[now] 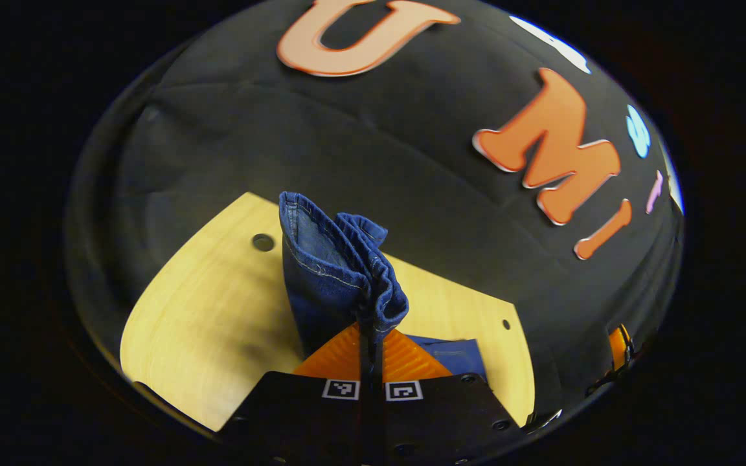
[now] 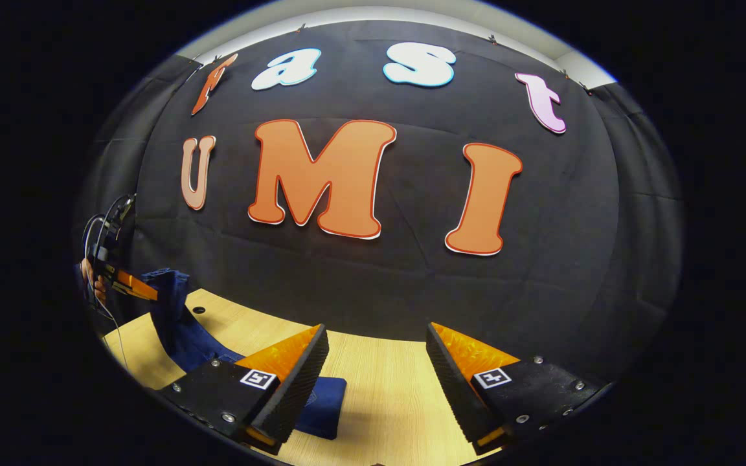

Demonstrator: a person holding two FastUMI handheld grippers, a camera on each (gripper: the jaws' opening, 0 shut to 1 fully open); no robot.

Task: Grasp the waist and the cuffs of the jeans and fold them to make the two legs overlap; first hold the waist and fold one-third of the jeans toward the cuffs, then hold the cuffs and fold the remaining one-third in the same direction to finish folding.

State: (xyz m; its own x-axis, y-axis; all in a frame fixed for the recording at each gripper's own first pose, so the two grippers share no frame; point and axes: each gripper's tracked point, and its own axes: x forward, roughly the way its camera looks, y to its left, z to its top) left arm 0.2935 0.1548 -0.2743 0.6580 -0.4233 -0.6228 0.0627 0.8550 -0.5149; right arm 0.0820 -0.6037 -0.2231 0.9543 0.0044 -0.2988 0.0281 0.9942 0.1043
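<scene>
**Risk check: one-sided lift of the jeans**

We have the left gripper (image 1: 371, 353) closed on a bunched edge of the jeans (image 1: 334, 278). Both orange fingers press the denim between them, and the fabric stands up above the fingertips, lifted off the table (image 1: 198, 323). Whether this edge is the waist or a cuff we cannot tell. In the right gripper view, the jeans hang from that gripper at the far left and trail down to a flat part on the table, near the right gripper's left finger (image 2: 285, 382).

The right gripper (image 2: 376, 382) is wide open and holds nothing; it hovers above the table.

Failure modes we judge likely:

- Slip: the grip takes a thick bunch near the fingertips, so a pull could drag the denim out.
- Skewed fold: with one end lifted only, the legs may twist and not overlap.
- Drag: the resting part may slide across the smooth table when the lifted end moves.
</scene>
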